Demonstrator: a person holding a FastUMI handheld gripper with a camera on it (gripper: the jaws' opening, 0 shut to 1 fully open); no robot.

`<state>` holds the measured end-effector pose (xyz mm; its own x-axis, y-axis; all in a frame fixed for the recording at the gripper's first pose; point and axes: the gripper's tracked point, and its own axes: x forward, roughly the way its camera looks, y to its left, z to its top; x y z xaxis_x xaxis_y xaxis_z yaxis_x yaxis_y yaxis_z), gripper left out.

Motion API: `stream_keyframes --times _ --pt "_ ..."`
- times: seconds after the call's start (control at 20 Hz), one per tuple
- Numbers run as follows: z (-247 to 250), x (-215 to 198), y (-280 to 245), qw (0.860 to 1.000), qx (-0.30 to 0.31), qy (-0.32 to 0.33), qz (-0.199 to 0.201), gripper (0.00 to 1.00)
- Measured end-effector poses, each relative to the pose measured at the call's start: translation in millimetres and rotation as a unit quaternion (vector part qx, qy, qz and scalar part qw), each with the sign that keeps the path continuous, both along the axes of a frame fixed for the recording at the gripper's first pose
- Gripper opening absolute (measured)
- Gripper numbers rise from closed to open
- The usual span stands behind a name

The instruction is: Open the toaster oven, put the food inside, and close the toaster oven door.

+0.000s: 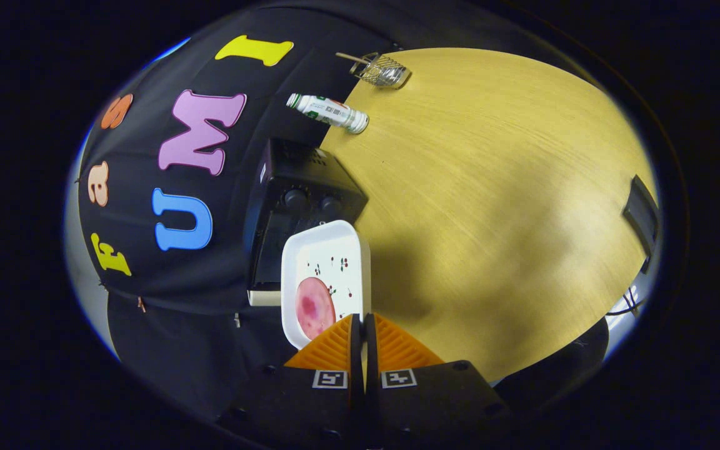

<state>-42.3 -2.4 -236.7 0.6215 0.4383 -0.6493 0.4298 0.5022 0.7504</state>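
Food (315,307), a pink round slice, lies on a white tray (325,250) whose near rim the gripper (363,325) pinches between nearly closed fingers, the tray's long axis pointing ahead toward the black toaster oven (297,206) just beyond it on the wooden table (491,219).

Gripper (363,325): two ribbed wedge-shaped fingers on a dark housing, each base carrying a square black-and-white marker, round screw holes dotting the housing.
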Motion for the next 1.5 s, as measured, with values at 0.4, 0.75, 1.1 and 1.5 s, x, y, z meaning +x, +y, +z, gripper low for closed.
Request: stream_keyframes --times 0.4,0.75,1.1,1.5 --pt "-14 37 81 1.000 0.003 0.000 0.000 0.05" --pt "-44 100 114 0.998 0.022 0.032 -0.047 0.05" --pt "-54 151 136 0.994 0.038 0.030 -0.098 0.05" --pt "-72 201 141 0.983 0.033 0.023 -0.179 0.05"
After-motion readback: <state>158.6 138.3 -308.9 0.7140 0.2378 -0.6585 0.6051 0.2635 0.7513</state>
